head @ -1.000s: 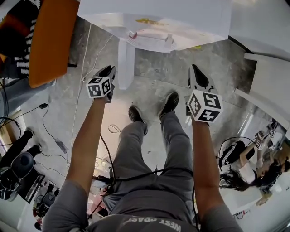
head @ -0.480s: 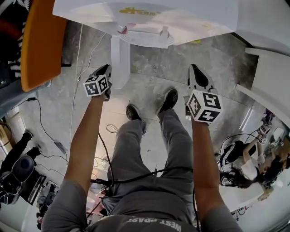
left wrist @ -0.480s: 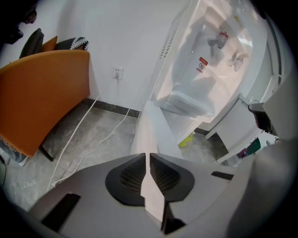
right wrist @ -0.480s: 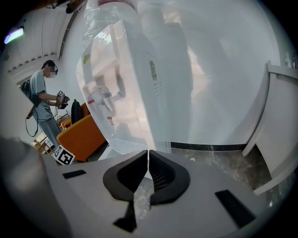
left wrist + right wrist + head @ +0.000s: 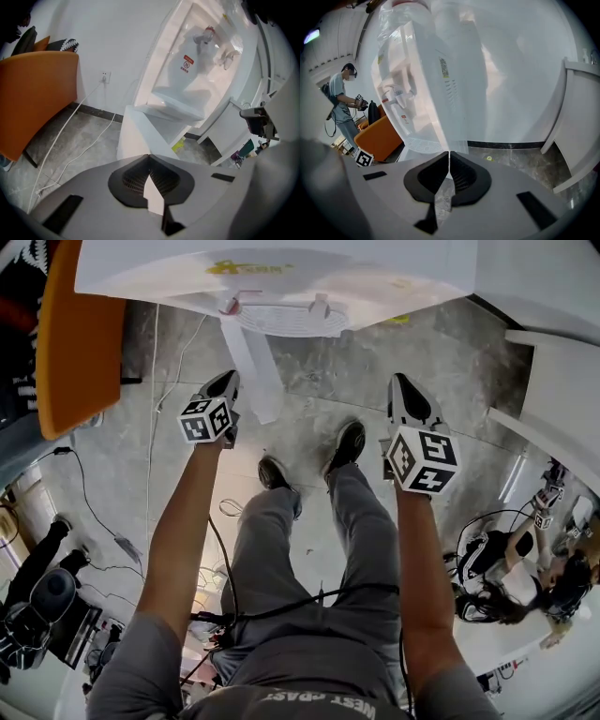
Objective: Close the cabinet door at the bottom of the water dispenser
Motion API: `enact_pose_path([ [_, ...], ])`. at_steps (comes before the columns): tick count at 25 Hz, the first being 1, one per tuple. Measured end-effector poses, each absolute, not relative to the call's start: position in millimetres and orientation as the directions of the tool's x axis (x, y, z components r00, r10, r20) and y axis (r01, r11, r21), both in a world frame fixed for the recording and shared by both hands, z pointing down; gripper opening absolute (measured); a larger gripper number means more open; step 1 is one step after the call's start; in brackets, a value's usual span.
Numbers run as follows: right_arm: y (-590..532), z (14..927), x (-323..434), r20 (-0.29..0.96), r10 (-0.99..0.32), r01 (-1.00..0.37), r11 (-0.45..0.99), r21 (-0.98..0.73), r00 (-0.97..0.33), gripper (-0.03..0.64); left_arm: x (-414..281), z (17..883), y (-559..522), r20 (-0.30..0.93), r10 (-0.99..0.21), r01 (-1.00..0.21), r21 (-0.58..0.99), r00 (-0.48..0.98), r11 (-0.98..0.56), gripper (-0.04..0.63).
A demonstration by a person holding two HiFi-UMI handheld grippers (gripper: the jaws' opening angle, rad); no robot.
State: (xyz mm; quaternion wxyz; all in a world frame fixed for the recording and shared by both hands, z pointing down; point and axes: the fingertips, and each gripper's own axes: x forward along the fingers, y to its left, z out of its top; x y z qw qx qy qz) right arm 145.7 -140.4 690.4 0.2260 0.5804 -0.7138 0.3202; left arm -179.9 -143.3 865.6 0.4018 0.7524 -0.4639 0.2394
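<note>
Item: water dispenser (image 5: 281,277), white, standing at 12 o'clock from the person, red tap (image 5: 228,306) and round drip grille (image 5: 291,320) facing them. Its lower cabinet door (image 5: 251,367) is open, a plain white leaf jutting from the base towards the person's shoes (image 5: 272,472). Change noted: over the last second the dispenser has drifted up and spread wider in the head view, and the door leaf, which ran straight down the frame, now slants with its free end towards 5 o'clock. Both grippers have kept almost the same places. Likely meaning: the person has only been squaring up, and the closing push has not begun, since the door stands as wide as ever. Left gripper (image 5: 223,385): jaws clenched tip to tip on nothing, hovering just beside the door at its 9 o'clock, not seen touching; its own view shows the door (image 5: 136,136) filling the space straight ahead. Right gripper (image 5: 403,390): likewise clenched and empty, well apart from the door at 3 o'clock, aimed at the dispenser's side wall (image 5: 426,79). Surroundings: orange chair (image 5: 80,334) at 10 o'clock, white cable (image 5: 155,427) trailing over the grey floor.
</note>
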Motion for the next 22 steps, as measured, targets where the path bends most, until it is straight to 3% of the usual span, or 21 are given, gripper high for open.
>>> enact_pose_path([
  [22, -150, 705, 196, 0.712, -0.682, -0.984, 0.07, -0.165, -0.168, 0.032, -73, 872, -200, 0.637, -0.547, -0.84, 0.399, 0.543, -0.369, 0.015],
])
